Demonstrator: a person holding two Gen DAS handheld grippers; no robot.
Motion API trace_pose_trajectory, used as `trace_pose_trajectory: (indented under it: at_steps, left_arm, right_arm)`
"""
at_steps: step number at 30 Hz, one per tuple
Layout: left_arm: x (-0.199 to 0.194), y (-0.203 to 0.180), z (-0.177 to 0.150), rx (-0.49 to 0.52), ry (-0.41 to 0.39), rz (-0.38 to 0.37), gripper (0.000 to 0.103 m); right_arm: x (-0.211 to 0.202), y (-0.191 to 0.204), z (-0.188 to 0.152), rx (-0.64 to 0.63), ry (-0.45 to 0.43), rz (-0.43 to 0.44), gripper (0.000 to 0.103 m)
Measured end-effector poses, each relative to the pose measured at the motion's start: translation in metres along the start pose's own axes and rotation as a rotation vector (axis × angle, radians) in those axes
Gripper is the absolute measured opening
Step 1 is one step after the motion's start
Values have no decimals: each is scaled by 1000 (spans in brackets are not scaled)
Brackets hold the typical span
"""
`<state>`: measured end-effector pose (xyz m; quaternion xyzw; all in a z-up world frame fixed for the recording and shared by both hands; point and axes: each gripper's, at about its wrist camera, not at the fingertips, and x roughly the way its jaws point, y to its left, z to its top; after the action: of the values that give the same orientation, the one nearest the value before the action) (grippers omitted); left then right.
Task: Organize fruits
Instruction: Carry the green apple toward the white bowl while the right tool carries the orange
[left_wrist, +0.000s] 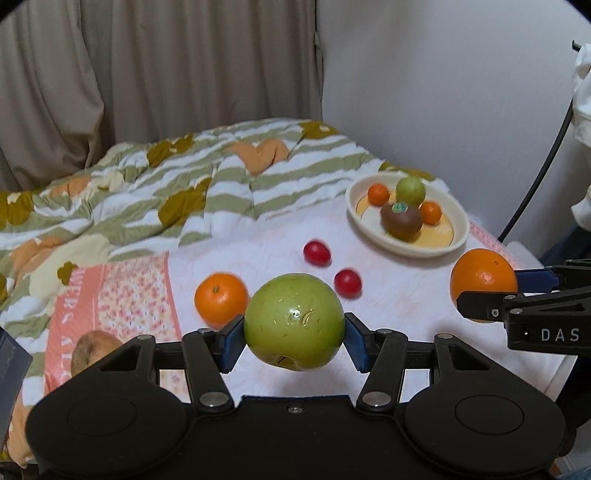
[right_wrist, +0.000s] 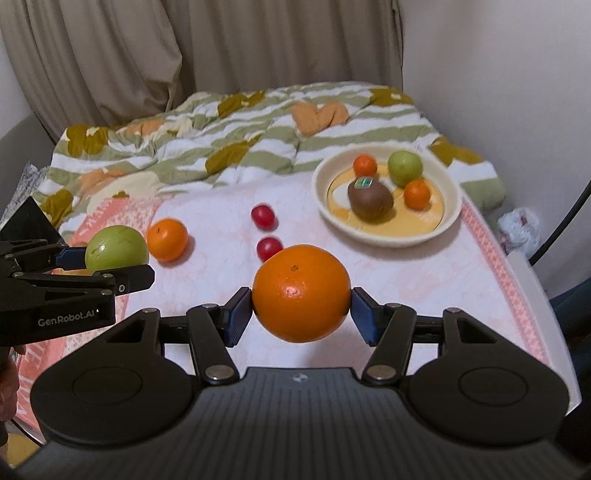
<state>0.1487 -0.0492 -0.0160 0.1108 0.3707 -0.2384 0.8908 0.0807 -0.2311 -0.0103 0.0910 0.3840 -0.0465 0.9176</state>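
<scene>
My left gripper (left_wrist: 294, 334) is shut on a green apple (left_wrist: 294, 326) and holds it above the bed; they also show at the left of the right wrist view (right_wrist: 116, 248). My right gripper (right_wrist: 301, 306) is shut on a large orange (right_wrist: 301, 293), seen too at the right of the left wrist view (left_wrist: 482, 278). A cream plate (left_wrist: 460, 221) (right_wrist: 452, 206) at the far right holds two small oranges, a green fruit (right_wrist: 405, 168) and a brown kiwi (right_wrist: 370, 199). A small orange (left_wrist: 221, 300) (right_wrist: 167, 240) and two red tomatoes (left_wrist: 316, 253) (left_wrist: 347, 282) lie on the cloth.
A rumpled striped quilt (left_wrist: 147, 192) covers the far and left side of the bed. A brown fruit (left_wrist: 94, 350) lies at the near left, partly hidden by my left gripper. A black cable (left_wrist: 543, 177) hangs at the right by the wall. Curtains hang behind.
</scene>
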Motion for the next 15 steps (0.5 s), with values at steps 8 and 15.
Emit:
trace_pose_trajectory:
  at_steps: [8, 15]
  left_arm:
    - [-14, -27, 26, -28, -46, 33, 60]
    - [-4, -62, 53, -114, -72, 80, 60]
  right_arm:
    - [-23, -35, 27, -8, -57, 32, 73]
    - [-20, -83, 59, -68, -74, 95, 73]
